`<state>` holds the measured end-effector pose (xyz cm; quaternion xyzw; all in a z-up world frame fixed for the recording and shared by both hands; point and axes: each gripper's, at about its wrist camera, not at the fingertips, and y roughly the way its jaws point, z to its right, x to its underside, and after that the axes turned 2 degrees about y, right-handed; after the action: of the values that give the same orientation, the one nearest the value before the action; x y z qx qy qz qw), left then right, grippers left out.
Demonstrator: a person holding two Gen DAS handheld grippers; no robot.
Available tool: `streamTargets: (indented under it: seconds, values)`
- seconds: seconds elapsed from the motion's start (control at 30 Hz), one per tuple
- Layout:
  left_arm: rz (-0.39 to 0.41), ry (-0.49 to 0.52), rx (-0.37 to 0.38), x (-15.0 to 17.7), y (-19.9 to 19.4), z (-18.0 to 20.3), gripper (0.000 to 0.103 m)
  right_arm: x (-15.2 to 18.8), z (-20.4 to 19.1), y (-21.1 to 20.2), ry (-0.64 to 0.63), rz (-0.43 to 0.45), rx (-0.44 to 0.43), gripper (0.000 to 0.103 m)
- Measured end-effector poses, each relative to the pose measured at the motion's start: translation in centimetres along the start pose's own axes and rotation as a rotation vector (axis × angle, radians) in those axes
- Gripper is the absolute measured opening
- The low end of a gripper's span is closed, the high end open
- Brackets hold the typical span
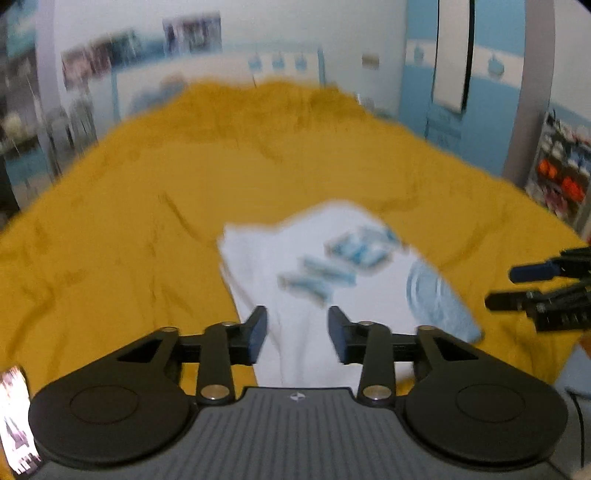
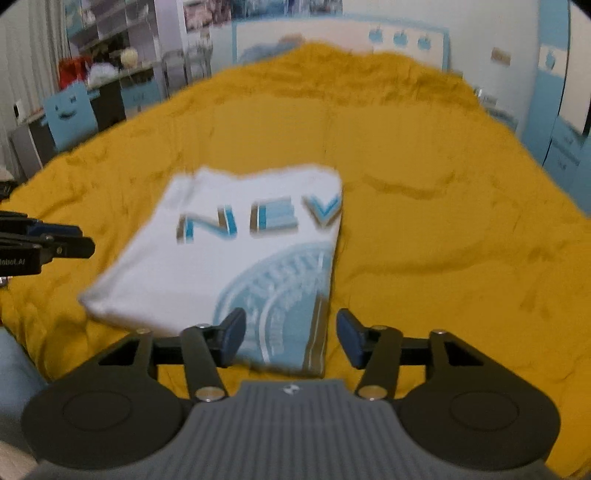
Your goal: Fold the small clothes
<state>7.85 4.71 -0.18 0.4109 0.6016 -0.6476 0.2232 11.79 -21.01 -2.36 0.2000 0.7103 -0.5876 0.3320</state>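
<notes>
Mustard bedspread (image 2: 424, 229) is covered by a folded white shirt (image 2: 221, 266) (blue lettering); over its near edge, left gripper (image 1: 297, 332) and right gripper (image 2: 291, 338) are held spread, empty.

Bed cover: I see a mustard-yellow blanket (image 2: 424, 229) spread wide and wrinkled, filling most of both wrist views.
Headboard: beyond it stands a white headboard (image 2: 332, 40) with a blue frame and three small blue shapes.
Wardrobe: to my right is a blue and white wardrobe (image 1: 443, 92).
Desk side: to my left I make out a blue chair (image 2: 70, 110) with a smiling face on its back, just beside a dark desk (image 2: 110, 92).
Shelves: pale shelves (image 2: 114, 26) rise above it.
Walls: white, with blurred pictures (image 1: 140, 48) pinned up.
</notes>
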Motion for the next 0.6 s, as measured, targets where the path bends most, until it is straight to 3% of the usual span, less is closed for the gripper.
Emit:
streamTargets:
  seconds: [0.1,0.13,0.17,0.27,0.33,0.47,0.6]
  values:
    - [0.114,0.017,-0.041,-1.6,-1.7,1.4,0.07,-1.0,-0.7,-2.4,-0.006,0.1,0.019,0.074]
    - [0.152,0.019,-0.051,-2.0,-2.2,1.8,0.081,-1.2,-1.0,-3.2,-0.004,0.132,0.021,0.079]
    - [0.198,0.024,-0.064,-2.2,-2.9,2.5,0.089,-1.3,-1.1,-4.0,0.002,0.158,0.018,0.081]
    - [0.322,0.063,-0.085,-2.1,-4.3,4.0,0.101,-1.5,-1.5,-6.1,0.013,0.234,-0.001,0.082]
    - [0.38,0.094,-0.109,-2.0,-5.2,5.2,0.103,-1.0,-2.2,-7.1,0.002,0.269,0.0,0.082]
    - [0.411,0.076,-0.157,-1.1,-5.7,6.6,0.103,0.2,-3.0,-8.3,-0.001,0.298,-0.001,0.082]
    - [0.347,0.048,-0.141,0.3,-5.4,6.7,0.103,2.1,-4.2,-8.5,0.004,0.28,0.015,0.082]
